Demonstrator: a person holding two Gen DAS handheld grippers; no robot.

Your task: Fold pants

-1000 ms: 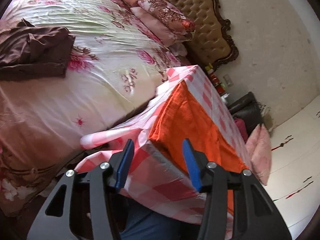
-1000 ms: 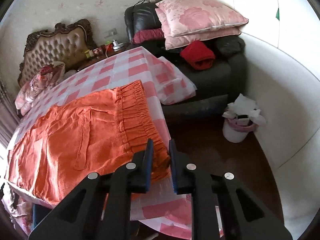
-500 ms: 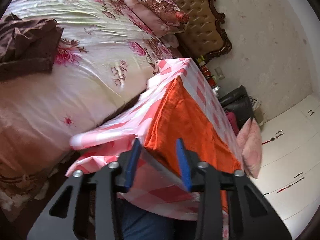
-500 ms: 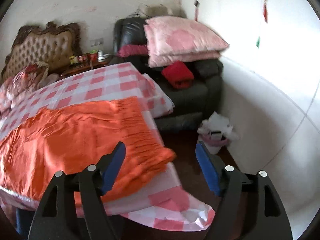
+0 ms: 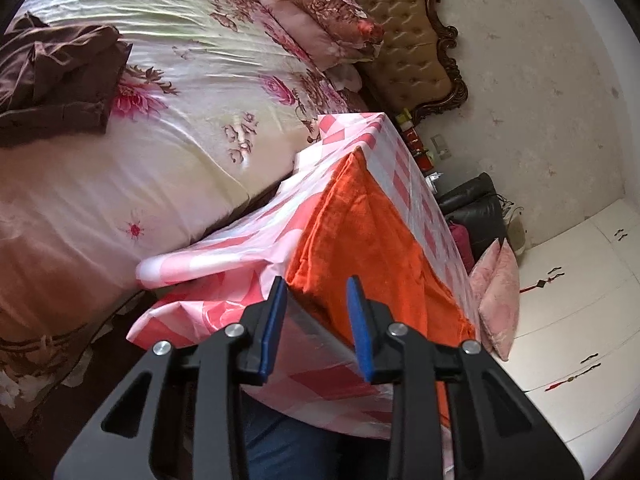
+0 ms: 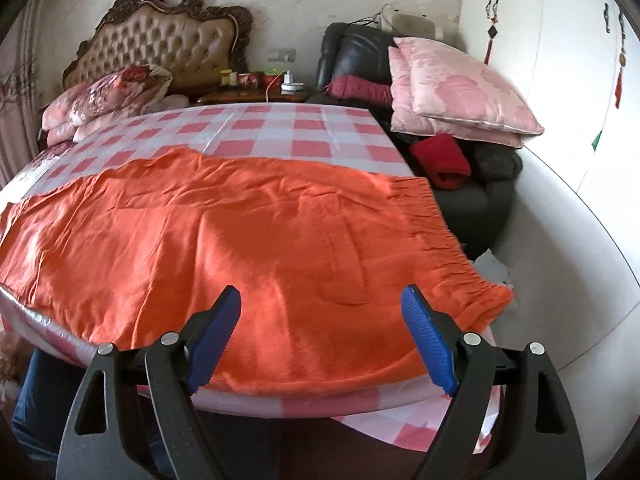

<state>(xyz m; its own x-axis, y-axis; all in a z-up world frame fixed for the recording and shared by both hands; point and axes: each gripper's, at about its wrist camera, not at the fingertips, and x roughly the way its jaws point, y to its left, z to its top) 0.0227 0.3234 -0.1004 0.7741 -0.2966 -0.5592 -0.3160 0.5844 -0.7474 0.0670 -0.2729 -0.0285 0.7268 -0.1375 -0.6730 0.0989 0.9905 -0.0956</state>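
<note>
My right gripper (image 6: 320,332) gapes wide, empty, low centre; orange pants (image 6: 240,240) spread flat on checked tablecloth (image 6: 280,128). Only left view shows left gripper (image 5: 316,320), partly parted at pants' corner, and brown garment (image 5: 56,76) upper left.

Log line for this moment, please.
step: pre-fold | pants: flat on table | left gripper: open, at hem corner | right gripper: open, empty

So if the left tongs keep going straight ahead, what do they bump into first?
Probably the near corner of the orange fabric pants, lying on the pink-and-white checked tablecloth. The open left tongs point right at that corner, though the gap between them is hard to judge.
</note>
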